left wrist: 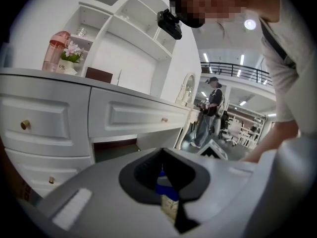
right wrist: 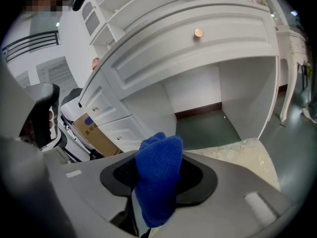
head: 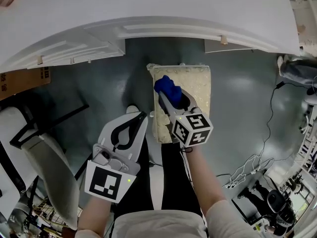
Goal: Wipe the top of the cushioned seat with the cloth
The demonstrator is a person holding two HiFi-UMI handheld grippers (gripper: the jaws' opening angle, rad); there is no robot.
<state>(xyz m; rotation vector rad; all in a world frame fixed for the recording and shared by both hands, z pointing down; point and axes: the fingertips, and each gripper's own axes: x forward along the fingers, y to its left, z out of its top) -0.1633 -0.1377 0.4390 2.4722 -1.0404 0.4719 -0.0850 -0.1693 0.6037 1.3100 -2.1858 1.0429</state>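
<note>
Left gripper [head: 140, 116], lowest and closest, beside the person's leg: jaws closed together, nothing between them. Right gripper [head: 169, 98]: jaws clenched on blue cloth [head: 167, 86], which bunches out past the tips. Cloth sits over the left part of the cream cushioned seat [head: 198, 86]; contact with the top cannot be told. Seat stands on grey floor [head: 237, 93], just before white desk [head: 148, 9].

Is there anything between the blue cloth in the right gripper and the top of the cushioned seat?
Nothing visible. The right gripper holds the blue cloth over the cushioned seat, whose cream top is bare; the left gripper is off to its side.
</note>
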